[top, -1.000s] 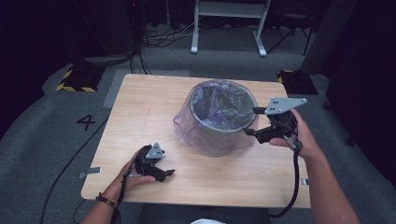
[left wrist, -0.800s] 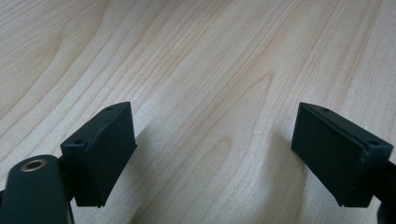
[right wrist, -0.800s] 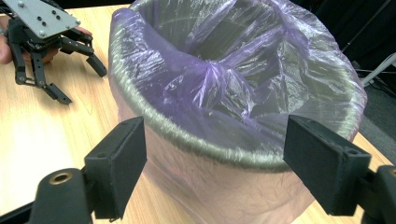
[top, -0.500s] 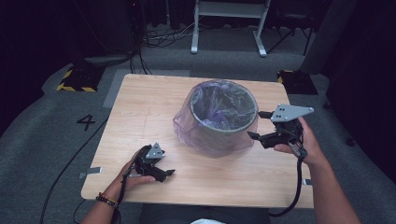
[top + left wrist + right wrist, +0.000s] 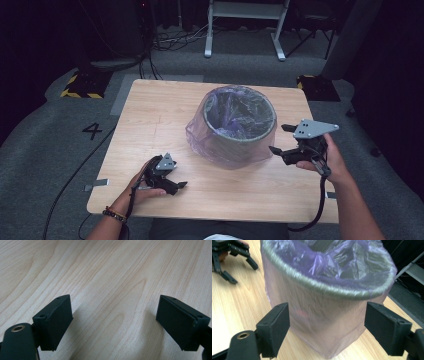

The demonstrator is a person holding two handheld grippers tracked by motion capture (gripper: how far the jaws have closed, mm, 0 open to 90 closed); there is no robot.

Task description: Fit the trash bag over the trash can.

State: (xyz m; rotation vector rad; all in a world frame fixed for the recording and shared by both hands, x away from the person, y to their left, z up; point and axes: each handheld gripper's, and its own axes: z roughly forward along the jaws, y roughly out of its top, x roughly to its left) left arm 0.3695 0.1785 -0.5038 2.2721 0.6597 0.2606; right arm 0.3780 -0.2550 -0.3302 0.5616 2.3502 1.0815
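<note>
A grey round bin lined with a thin purple plastic bag stands in the middle of the wooden table; the bag drapes over the rim and down the outside. My right gripper hovers just right of the bin, jaws open and pointing at its side, nothing between them. In the right gripper view the bag-covered wall fills the space beyond the open jaws. My left gripper rests low near the table's front left, open and empty, over bare wood.
The left gripper and its hand appear at the far left of the right gripper view. Beyond the table lie a grey carpet, a white metal stand, cables, and yellow-black striped blocks. A "4" mark is on the floor.
My right gripper has dropped lower and drifted right, away from the bin's rim, with its jaws still open. The left gripper has stayed put.
</note>
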